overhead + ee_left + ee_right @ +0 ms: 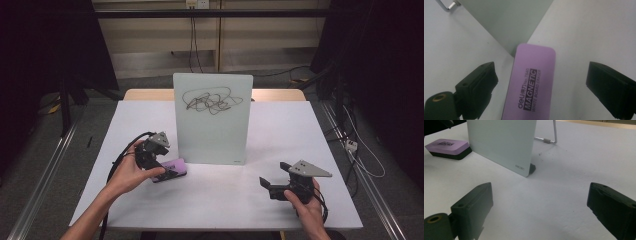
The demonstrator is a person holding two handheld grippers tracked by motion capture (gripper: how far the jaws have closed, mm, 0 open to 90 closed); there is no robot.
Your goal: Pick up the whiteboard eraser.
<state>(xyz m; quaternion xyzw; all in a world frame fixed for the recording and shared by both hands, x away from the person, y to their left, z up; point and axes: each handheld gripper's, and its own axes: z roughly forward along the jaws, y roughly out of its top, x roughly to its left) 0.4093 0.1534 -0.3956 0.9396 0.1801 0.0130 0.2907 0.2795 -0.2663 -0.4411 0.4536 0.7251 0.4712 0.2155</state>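
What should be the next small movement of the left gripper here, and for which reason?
Probably closing the jaws. The left gripper is open, and the purple rectangular magnetic whiteboard eraser lies on the white table between them, with gaps on both sides. The upright white board bears a black scribble, so gripping the eraser seems to come first.

Table (280, 200): white top, fills the centre and lower half of the high view; a strip of bare wood shows along its far edge at upper centre. Floor around it is grey.

On the table:
- Whiteboard (212, 130), standing upright at centre frame, dark scribble near its top. Lower corner rests on a small black foot (532, 168); a wire stand (550, 135) props it from behind.
- Purple eraser (170, 170), flat, left of centre, just beside the whiteboard's lower left corner. Printed top faces up, black base underneath.
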